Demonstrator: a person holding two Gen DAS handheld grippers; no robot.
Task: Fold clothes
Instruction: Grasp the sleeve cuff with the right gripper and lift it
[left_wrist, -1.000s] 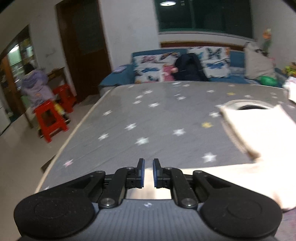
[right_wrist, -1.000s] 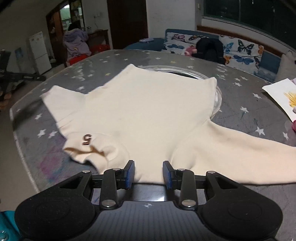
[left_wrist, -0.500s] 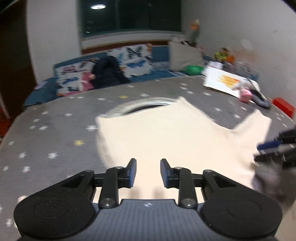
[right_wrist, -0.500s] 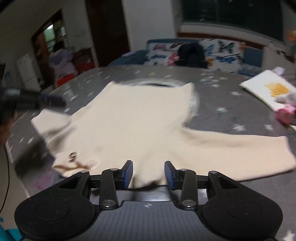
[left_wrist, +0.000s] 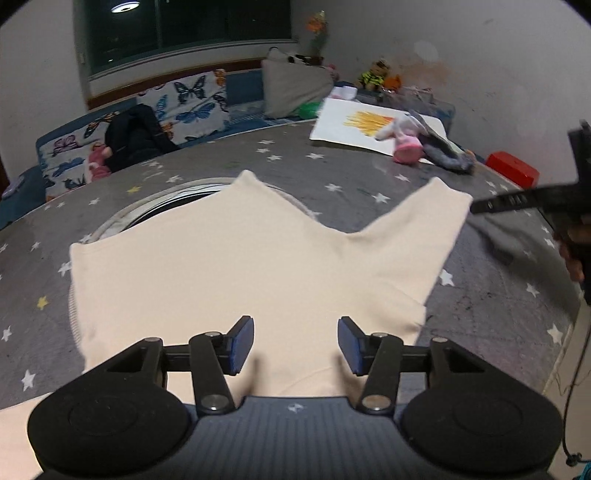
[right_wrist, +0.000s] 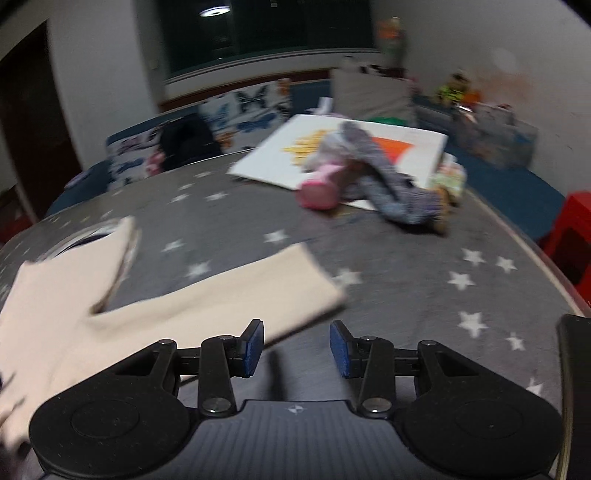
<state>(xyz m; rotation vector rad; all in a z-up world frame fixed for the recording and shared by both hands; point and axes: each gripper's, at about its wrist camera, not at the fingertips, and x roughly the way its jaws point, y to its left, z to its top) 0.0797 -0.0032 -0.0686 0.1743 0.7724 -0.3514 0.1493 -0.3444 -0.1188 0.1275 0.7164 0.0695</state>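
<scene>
Both grippers swung right and opened; left fingers (left_wrist: 295, 341) and right fingers (right_wrist: 297, 349) hold nothing. Grabbing the sweater's (left_wrist: 236, 273) sleeve (right_wrist: 236, 295) unevenly could skew my fold.

White walls (left_wrist: 461, 48), dark window (left_wrist: 184, 29), ceiling lamp reflection (left_wrist: 125, 6), butterfly-print sofa (left_wrist: 192, 103).

The left gripper (left_wrist: 295, 341) has its jaws spread wide, blue pads facing each other with nothing between them. The right gripper (right_wrist: 296, 347) is likewise parted and empty. In the left wrist view, the right gripper (left_wrist: 532, 197) shows at the far right edge, level, with a hand (left_wrist: 574, 251) gripping it behind.
</scene>
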